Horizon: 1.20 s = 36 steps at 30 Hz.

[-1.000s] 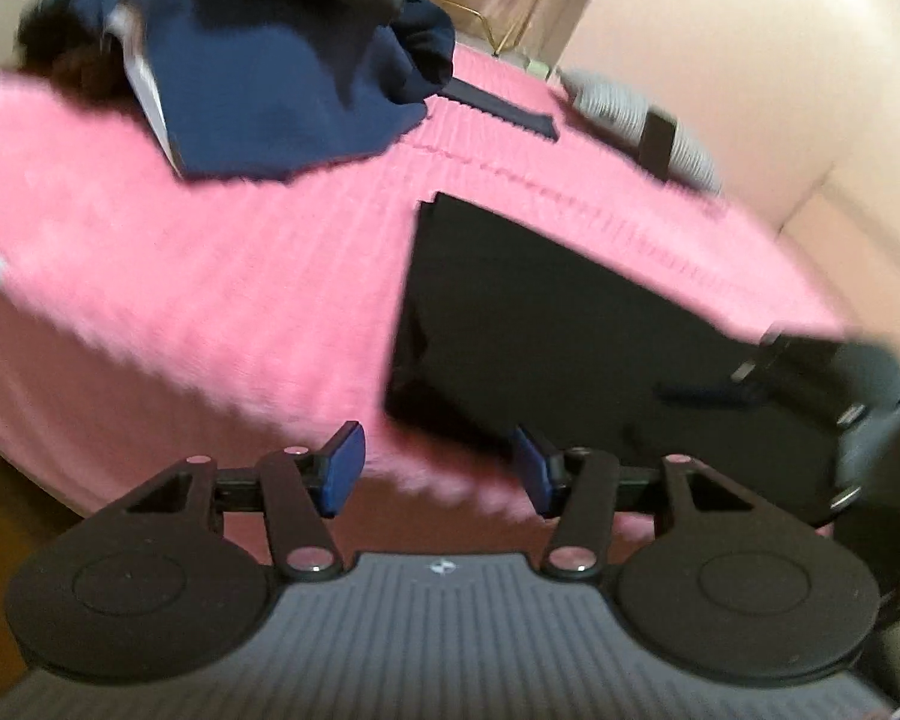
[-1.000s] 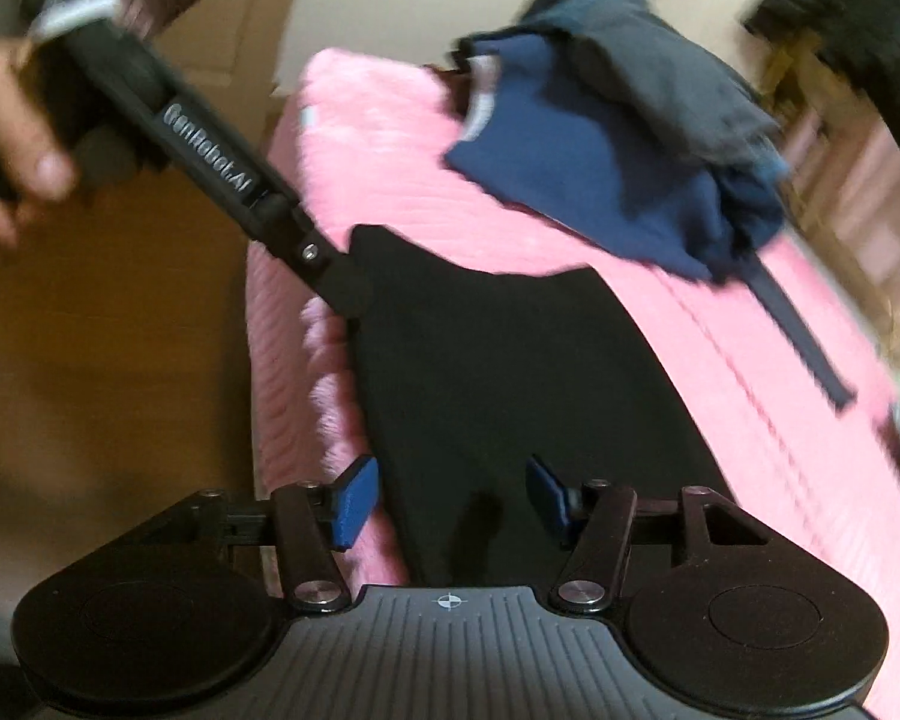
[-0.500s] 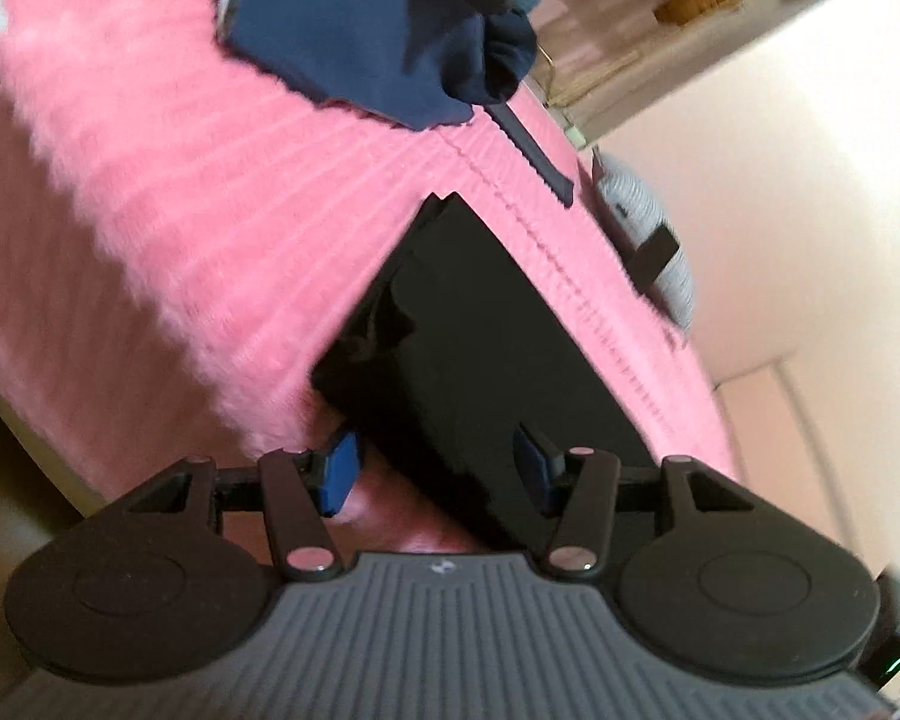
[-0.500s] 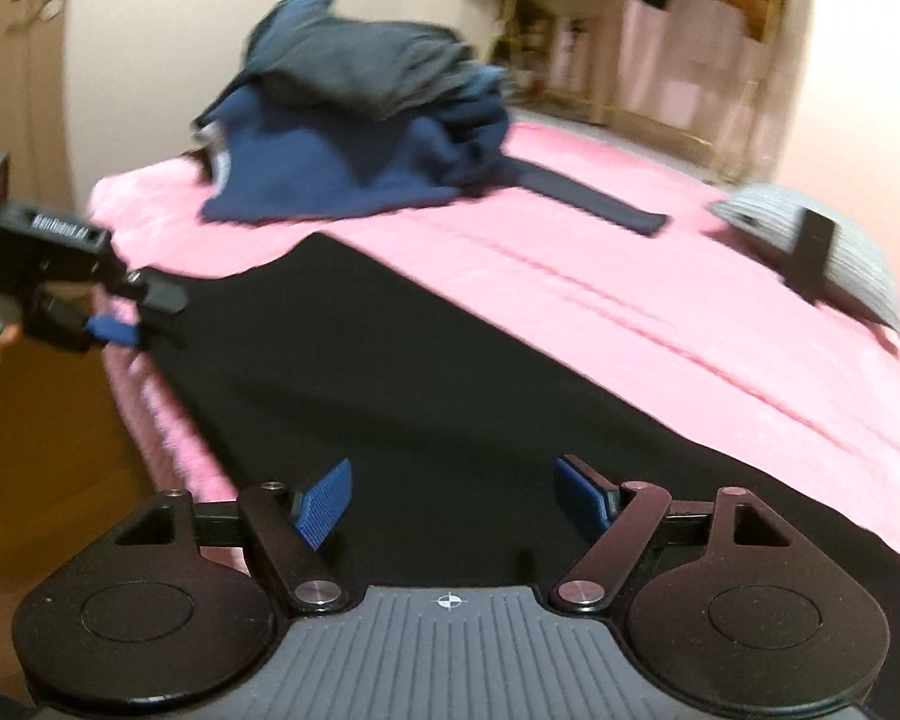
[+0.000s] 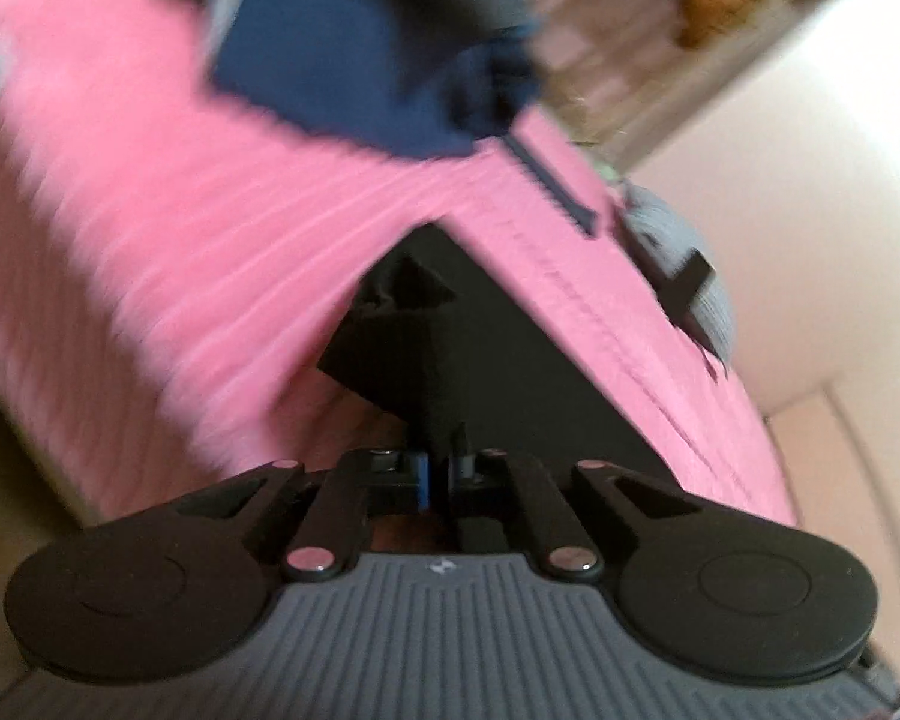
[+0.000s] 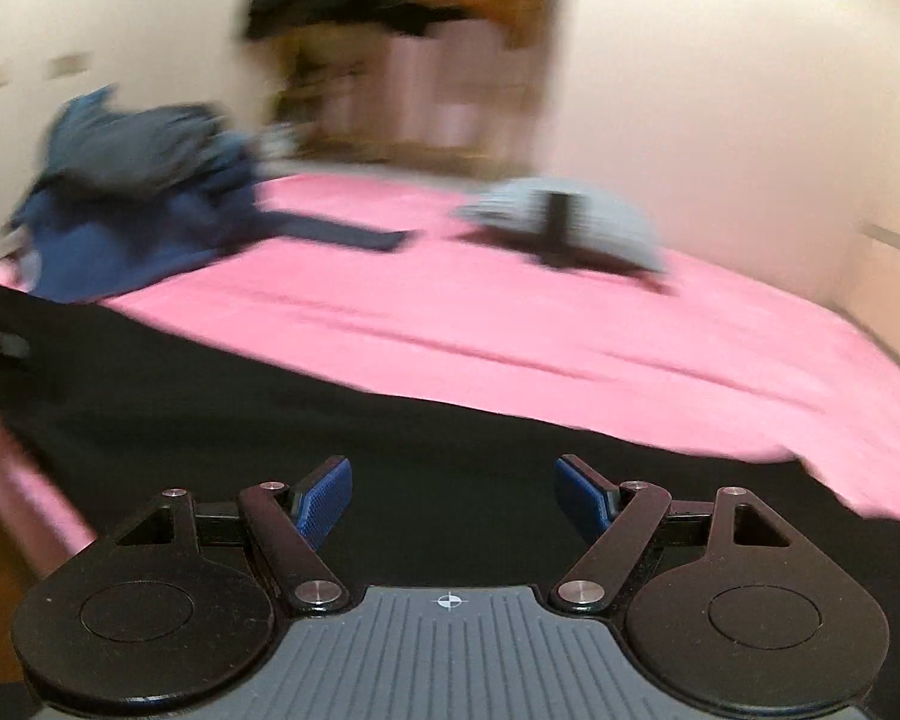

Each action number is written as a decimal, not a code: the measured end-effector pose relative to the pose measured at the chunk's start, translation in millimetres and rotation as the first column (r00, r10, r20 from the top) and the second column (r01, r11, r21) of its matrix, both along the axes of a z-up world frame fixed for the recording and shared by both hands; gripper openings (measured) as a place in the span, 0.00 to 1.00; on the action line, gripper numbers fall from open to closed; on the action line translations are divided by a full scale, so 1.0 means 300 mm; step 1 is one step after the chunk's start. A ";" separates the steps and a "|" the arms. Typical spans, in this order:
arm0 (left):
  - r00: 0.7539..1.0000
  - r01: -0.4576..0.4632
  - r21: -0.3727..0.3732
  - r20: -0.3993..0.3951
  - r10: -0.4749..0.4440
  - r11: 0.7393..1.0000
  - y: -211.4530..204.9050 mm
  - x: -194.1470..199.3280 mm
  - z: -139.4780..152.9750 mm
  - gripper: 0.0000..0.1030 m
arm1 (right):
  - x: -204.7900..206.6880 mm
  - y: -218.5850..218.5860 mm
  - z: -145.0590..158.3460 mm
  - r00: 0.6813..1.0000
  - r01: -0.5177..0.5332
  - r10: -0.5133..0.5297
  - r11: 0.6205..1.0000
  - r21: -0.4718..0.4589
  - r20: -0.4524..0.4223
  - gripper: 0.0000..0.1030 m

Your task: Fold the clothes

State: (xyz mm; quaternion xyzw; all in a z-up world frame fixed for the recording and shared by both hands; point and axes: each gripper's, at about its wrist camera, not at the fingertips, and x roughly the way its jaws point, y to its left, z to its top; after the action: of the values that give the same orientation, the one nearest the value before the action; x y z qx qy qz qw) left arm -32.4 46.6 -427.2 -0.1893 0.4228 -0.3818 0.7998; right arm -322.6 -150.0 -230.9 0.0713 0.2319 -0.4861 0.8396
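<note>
A black garment (image 6: 390, 420) lies spread along the near edge of a bed covered with a pink blanket (image 6: 570, 312). The left gripper (image 5: 438, 468) has its two fingers pressed together on a bunched corner of the black garment, which rises slightly off the blanket there. The right gripper (image 6: 453, 492) hovers over the garment's near edge with its blue-padded fingers wide apart, holding nothing. Farther back on the bed sits a heap of navy and grey clothes (image 6: 132, 198), loose and unfolded, and a grey striped item (image 6: 594, 222) lies apart from it. Judging by this, the black garment is partway through a fold, and the heap remains to be folded.
</note>
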 end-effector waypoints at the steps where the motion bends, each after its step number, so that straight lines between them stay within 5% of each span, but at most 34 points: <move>1: 0.998 0.030 0.008 0.055 -0.030 1.000 -0.028 -0.020 0.043 0.01 | -0.062 0.010 0.006 0.998 0.065 -0.065 0.998 -0.005 0.010 0.75; 4: 0.958 0.164 0.044 0.232 -0.170 0.985 -0.166 -0.128 0.192 0.01 | -0.246 0.060 0.019 0.974 0.223 -0.222 0.975 -0.002 0.052 0.75; 8: 0.814 0.377 0.133 0.425 -0.396 0.917 -0.411 -0.392 0.312 0.01 | -0.479 0.164 0.041 0.923 0.373 -0.370 0.928 -0.012 0.102 0.75; 10: 0.710 0.478 0.193 0.489 -0.507 0.857 -0.545 -0.571 0.320 0.01 | -0.565 0.199 0.040 0.896 0.431 -0.427 0.902 -0.008 0.118 0.75; 13: 0.520 0.601 0.296 0.560 -0.645 0.742 -0.747 -0.838 0.333 0.01 | -0.681 0.227 0.024 0.851 0.509 -0.507 0.860 0.016 0.135 0.75; 15: 0.374 0.661 0.372 0.589 -0.716 0.652 -0.881 -1.017 0.341 0.02 | -0.737 0.227 0.004 0.829 0.541 -0.542 0.839 0.052 0.139 0.75; 17: 0.233 0.670 0.526 0.521 -0.821 0.523 -1.030 -1.175 0.193 0.02 | -0.775 0.222 -0.009 0.811 0.560 -0.566 0.824 0.085 0.145 0.75; 18: 0.192 0.680 0.583 0.443 -0.876 0.444 -1.101 -1.237 0.097 0.02 | -0.787 0.223 -0.012 0.807 0.563 -0.571 0.821 0.095 0.150 0.75; 19: 0.169 0.686 0.612 0.391 -0.905 0.392 -1.138 -1.274 0.032 0.04 | -0.786 0.218 -0.012 0.810 0.554 -0.564 0.826 0.106 0.162 0.75; 20: 0.142 0.673 0.638 0.384 -0.912 0.374 -1.147 -1.306 -0.007 0.04 | -0.783 0.210 -0.012 0.813 0.542 -0.555 0.832 0.117 0.176 0.75; 21: 0.102 0.654 0.650 0.430 -0.897 0.386 -1.130 -1.331 -0.014 0.04 | -0.779 0.203 -0.012 0.816 0.531 -0.546 0.838 0.128 0.191 0.75; 22: 0.086 0.656 0.653 0.433 -0.898 0.378 -1.119 -1.337 -0.010 0.09 | -0.769 0.191 -0.011 0.820 0.509 -0.529 0.849 0.146 0.217 0.75; 26: 0.083 0.764 0.564 0.396 -0.915 0.313 -1.059 -1.265 0.059 0.18 | -0.705 0.144 0.000 0.819 0.370 -0.440 0.896 0.246 0.369 0.75; 29: 0.085 0.811 0.498 0.421 -0.903 0.309 -0.989 -1.166 0.139 0.19 | -0.648 0.094 -0.008 0.786 0.251 -0.394 0.908 0.337 0.477 0.75; 32: 0.133 0.829 0.440 0.446 -0.885 0.346 -0.917 -1.066 0.218 0.27 | -0.590 0.036 -0.034 0.745 0.164 -0.397 0.888 0.430 0.536 0.75; 36: 0.246 0.732 0.480 0.476 -0.844 0.484 -0.885 -0.883 0.242 0.32 | -0.512 -0.043 -0.061 0.732 0.242 -0.497 0.829 0.504 0.466 0.75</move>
State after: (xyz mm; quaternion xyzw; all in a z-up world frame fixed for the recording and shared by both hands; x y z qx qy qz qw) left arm -297.2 -218.7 -354.6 0.2625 0.1743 -0.7344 0.6011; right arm -476.3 -162.8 -249.1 0.4355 0.0422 -0.5415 0.7178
